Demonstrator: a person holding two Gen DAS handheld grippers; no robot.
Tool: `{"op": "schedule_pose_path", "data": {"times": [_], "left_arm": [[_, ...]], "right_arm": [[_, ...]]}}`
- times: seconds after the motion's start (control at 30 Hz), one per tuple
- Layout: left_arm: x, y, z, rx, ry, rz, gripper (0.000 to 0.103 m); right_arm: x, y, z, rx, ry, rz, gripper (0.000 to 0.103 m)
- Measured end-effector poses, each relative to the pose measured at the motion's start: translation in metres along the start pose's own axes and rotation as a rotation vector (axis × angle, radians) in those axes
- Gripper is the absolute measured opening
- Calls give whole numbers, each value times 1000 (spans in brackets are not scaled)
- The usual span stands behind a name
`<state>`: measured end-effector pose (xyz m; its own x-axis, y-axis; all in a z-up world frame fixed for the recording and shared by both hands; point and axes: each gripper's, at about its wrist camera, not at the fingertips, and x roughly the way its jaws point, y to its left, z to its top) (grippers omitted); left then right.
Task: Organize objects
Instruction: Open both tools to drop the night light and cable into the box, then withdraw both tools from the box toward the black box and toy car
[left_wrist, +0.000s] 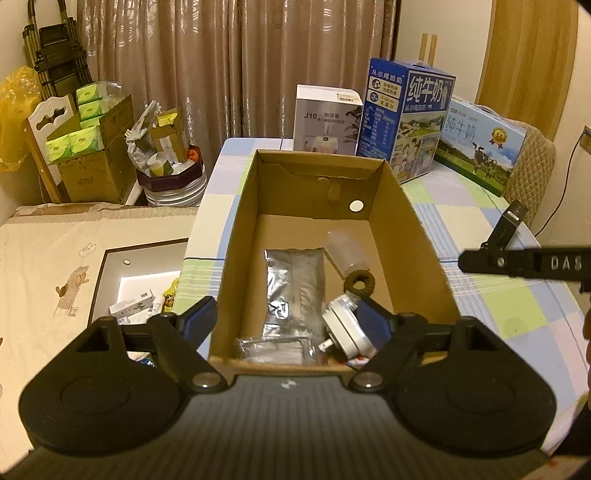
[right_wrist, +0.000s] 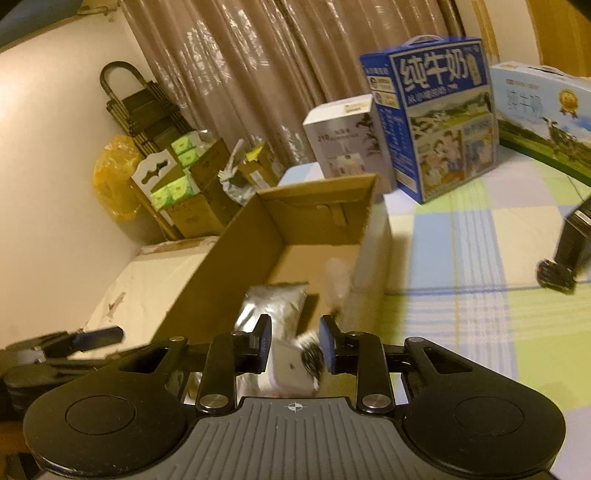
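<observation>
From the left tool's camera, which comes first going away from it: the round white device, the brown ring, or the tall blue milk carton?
1. Round white device: nearest, at the box's near end beside the left tool's right finger.
2. Brown ring: mid-box, just beyond it.
3. Tall blue milk carton: farthest, on the table behind the cardboard box.

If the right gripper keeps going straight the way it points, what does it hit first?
Most likely the white round device lying in the cardboard box, right between the right gripper fingers; the view is blurred, so depth is uncertain.
</observation>
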<state>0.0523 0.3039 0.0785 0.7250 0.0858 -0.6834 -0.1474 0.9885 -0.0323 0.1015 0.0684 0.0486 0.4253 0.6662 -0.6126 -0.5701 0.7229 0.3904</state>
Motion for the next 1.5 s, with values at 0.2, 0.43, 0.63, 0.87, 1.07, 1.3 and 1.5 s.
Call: {"op": "schedule_pose_path", "data": {"times": [0.2, 0.43, 0.63, 0.87, 1.07, 1.3, 1.5], "left_arm": [[-18, -16, -6, -8, -9, -12, 86], [-35, -39, -12, -5, -25, -35, 92], [-45, -59, -17, 8, -36, -45, 95], [-49, -83, -14, 26, -48, -76, 99], [-48, -110, -8, 46, -61, -113, 100], [-40, -140, -5, 90, -54, -148, 102], [-31, -157, -2, 101, -42, -159, 102]], "right_arm": [[-25, -9, -18, -32, 32, -39, 36], [-58, -22, -28, -30, 22, -59, 41], [-86, -37, -32, -23, -2, -87, 43], [-116, -65, -39, 30, -33, -142, 44], [-140, -90, -37, 81, -72, -180, 44], [-160, -114, -33, 128, -107, -212, 44], [-165, -131, -32, 164, -115, -222, 45]]}}
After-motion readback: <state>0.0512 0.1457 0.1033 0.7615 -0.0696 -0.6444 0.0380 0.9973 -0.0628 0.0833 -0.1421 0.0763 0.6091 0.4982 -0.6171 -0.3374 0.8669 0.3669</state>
